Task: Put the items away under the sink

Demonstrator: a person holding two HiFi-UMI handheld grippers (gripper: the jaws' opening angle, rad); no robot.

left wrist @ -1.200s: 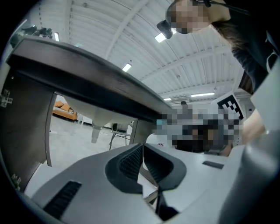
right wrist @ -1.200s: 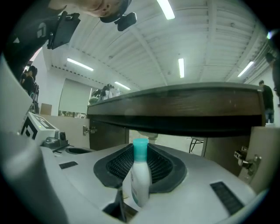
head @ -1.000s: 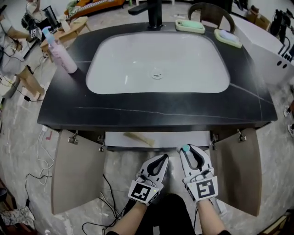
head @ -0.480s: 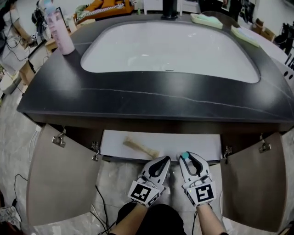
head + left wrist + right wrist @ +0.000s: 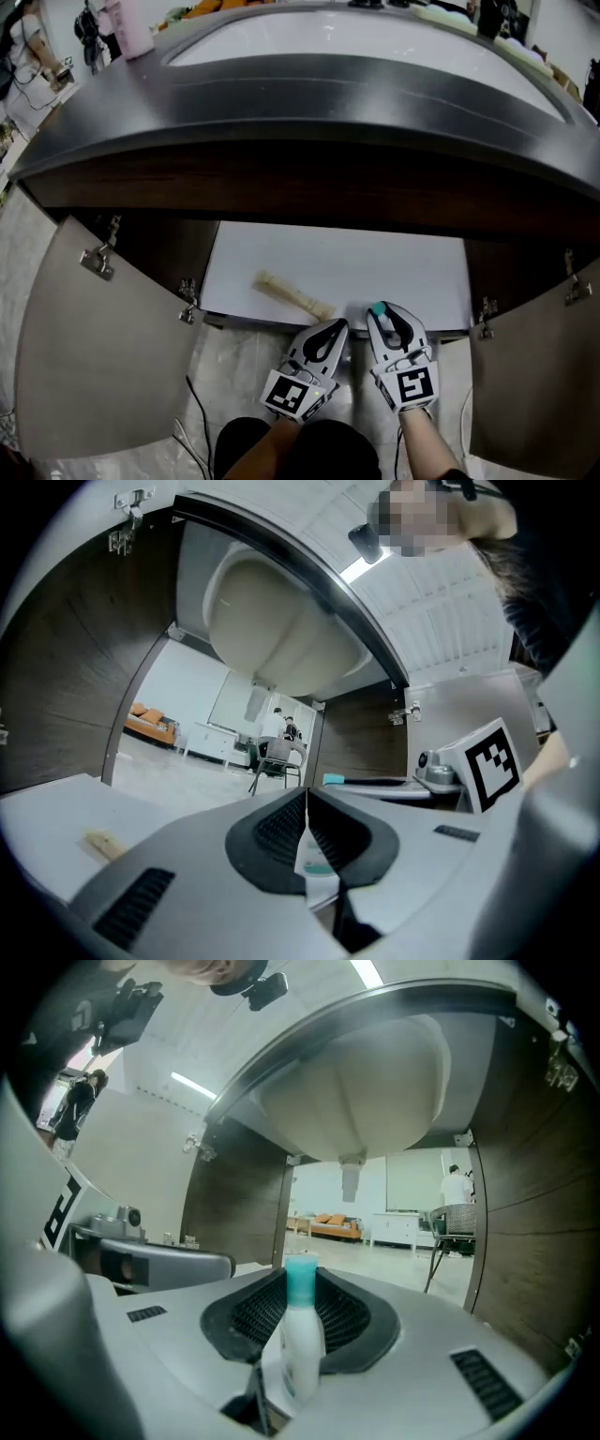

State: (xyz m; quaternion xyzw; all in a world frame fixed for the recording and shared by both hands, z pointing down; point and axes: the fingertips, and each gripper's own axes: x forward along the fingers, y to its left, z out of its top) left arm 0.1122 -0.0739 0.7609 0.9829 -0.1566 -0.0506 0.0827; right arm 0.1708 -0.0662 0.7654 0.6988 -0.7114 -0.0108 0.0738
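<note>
The right gripper (image 5: 379, 311) pinches a small white plastic bottle with teal cap (image 5: 302, 1335) by its body, just before the white cabinet shelf (image 5: 375, 267). It is probably light, stiff and smooth: grip mid-body. The left gripper (image 5: 335, 326) is pressed together.

Right in front of you, under the sink (image 5: 356, 33), there is a white shelf (image 5: 375, 267). One tan stick (image 5: 292, 296) lies flat on it. The stick is slanted and sits close to the front edge, a bit to your left of the middle. The rest of the shelf is bare white. Above it is the dark surface (image 5: 281, 94) that goes around the sink, and a pink bottle (image 5: 131, 23) stands on its far left corner. Below the shelf is the pale floor (image 5: 239, 361), with a black cable (image 5: 192, 417) lying on it at your left.
</note>
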